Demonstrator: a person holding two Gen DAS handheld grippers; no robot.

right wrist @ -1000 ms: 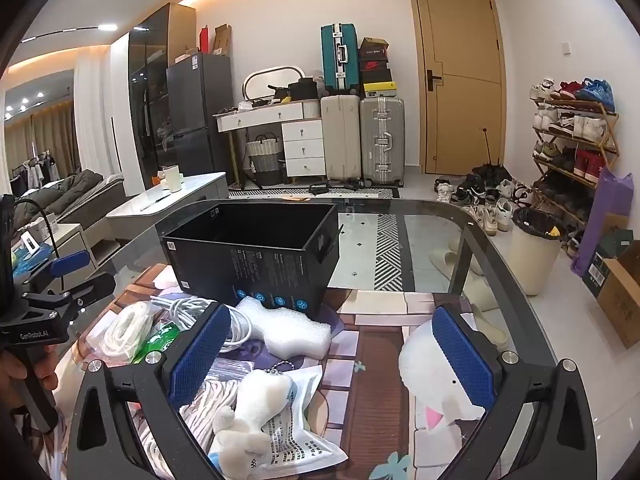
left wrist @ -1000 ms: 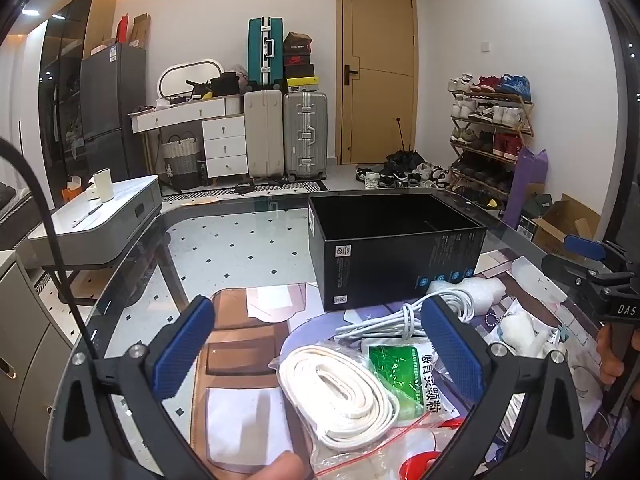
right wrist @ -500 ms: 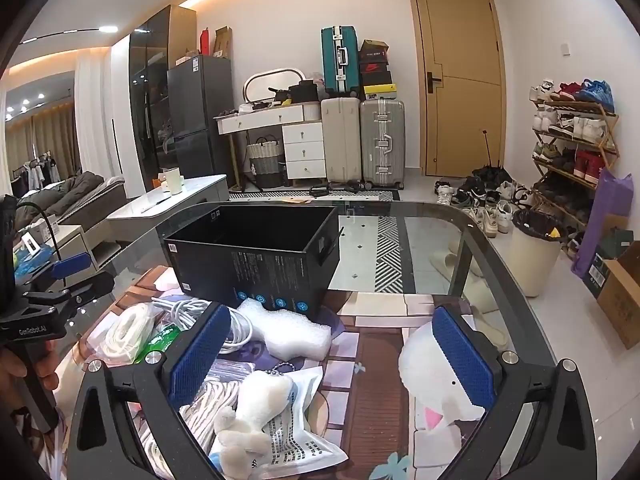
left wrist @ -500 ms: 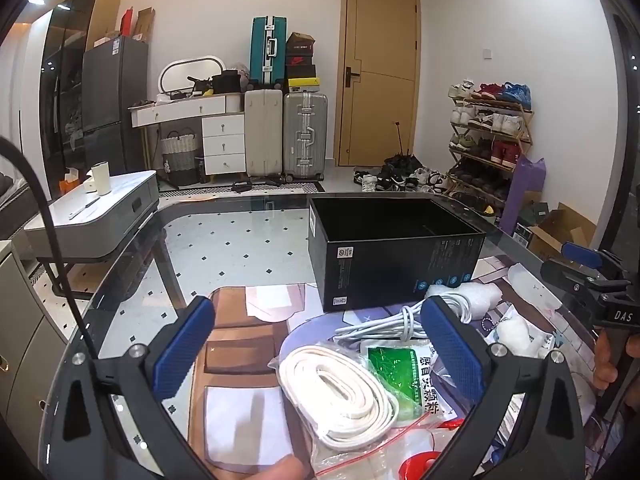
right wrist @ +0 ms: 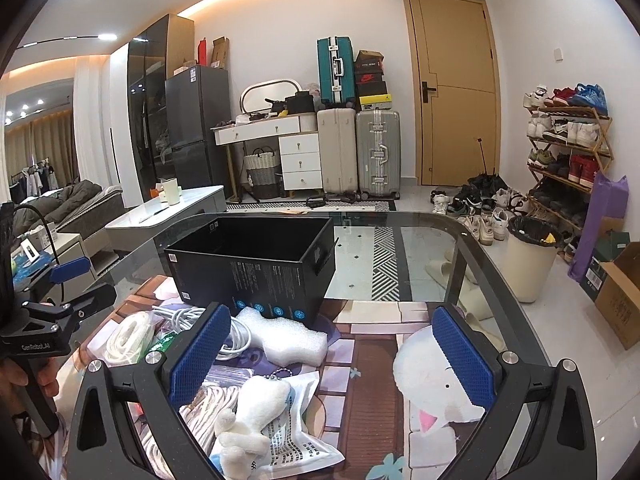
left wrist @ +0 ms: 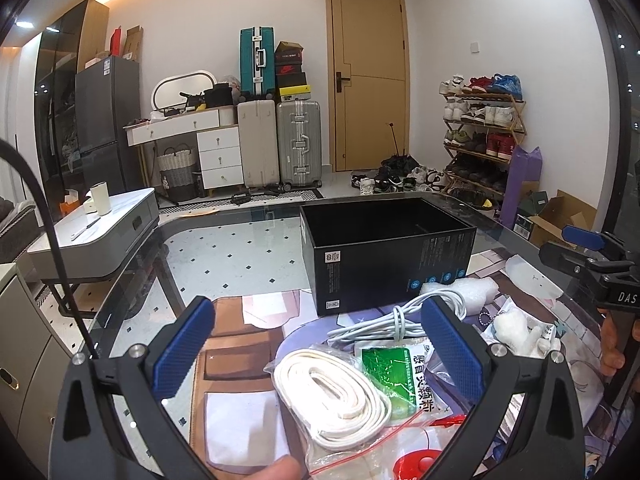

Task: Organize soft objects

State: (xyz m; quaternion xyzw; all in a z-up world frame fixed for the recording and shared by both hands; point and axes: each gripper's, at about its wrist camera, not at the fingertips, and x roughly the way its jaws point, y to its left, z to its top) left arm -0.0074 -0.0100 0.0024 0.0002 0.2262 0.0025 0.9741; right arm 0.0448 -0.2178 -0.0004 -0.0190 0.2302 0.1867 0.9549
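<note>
We are working at a glass-topped table [left wrist: 224,240] in a living room, with suitcases and a shoe rack behind it. A printed mat [right wrist: 376,364] is covering the near part of the glass, and an open black box [left wrist: 384,256], apparently empty, is standing at the mat's far edge.

The soft items are lying in a loose pile in front of the box. The left gripper [left wrist: 316,344] is hovering with its jaws spread wide and holding nothing, directly over a clear zip bag of coiled white strap [left wrist: 336,396]. Beside the bag are lying a green-printed sachet [left wrist: 396,376], a bundled white cable [left wrist: 396,320] and a white foam block [right wrist: 284,336].

The right gripper [right wrist: 332,352] is likewise fully open and empty, above a white plush keychain toy [right wrist: 248,424] resting on a printed packet [right wrist: 292,440].

We are judging all items light and compliant. The bag film is probably slippery, so we are advising a pinch across the coil's bulk, not the loose film. The plush toy should be taken at its body, not its ball chain. The foam will dent under hard closure.
</note>
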